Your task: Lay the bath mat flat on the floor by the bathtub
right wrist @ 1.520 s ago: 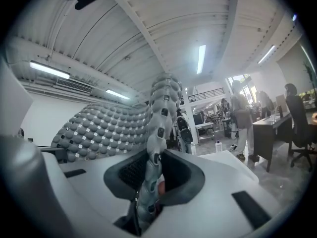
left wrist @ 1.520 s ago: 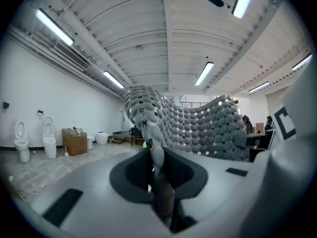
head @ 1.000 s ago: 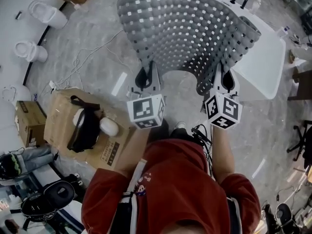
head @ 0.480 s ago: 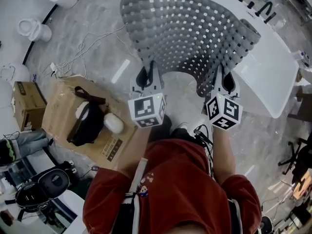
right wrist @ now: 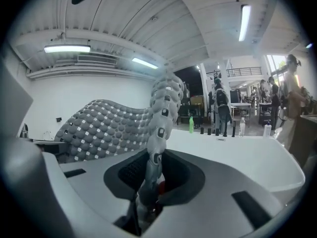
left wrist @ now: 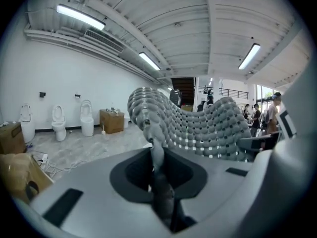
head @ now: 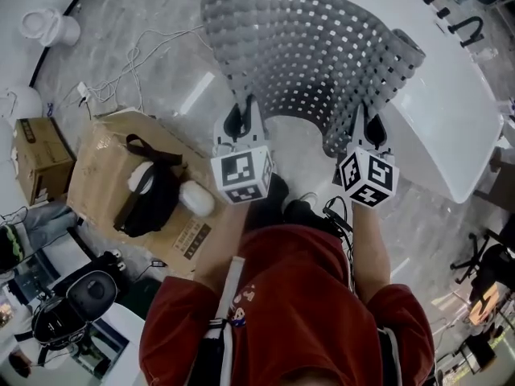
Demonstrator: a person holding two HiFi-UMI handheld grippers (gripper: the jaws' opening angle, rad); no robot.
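Your left claw (head: 246, 108) is clenched on the near edge of the grey rubber bath mat pierced with rows of square holes (head: 314, 51). In the left gripper view the mat's edge stands thin and upright, pinched between the two jaws. Your right claw (head: 361, 112) grips the same near edge further along, and the right gripper view shows the jaws pressed on the beaded rim.

The bath mat hangs in the air between the two claws, spread wide and bowed. Its near edge dips in a curve between the two grips, and the far part fans out ahead of you. The right-hand border of the mat curls over on itself.

Below the mat lies the pale grey marbled floor (head: 145, 79), and beside it, to your right, the long white bathtub (head: 451, 111). From the head view the mat's right side overlaps the tub's edge, while its left side is over bare floor. No part of the mat lies flat yet.

To your left, near your feet, a brown cardboard box (head: 96, 175) stands on the floor with a black strapped headset (head: 149, 199) resting on top. White cables (head: 129, 75) trail across the floor beyond it, towards a white toilet (head: 48, 26) by the wall.
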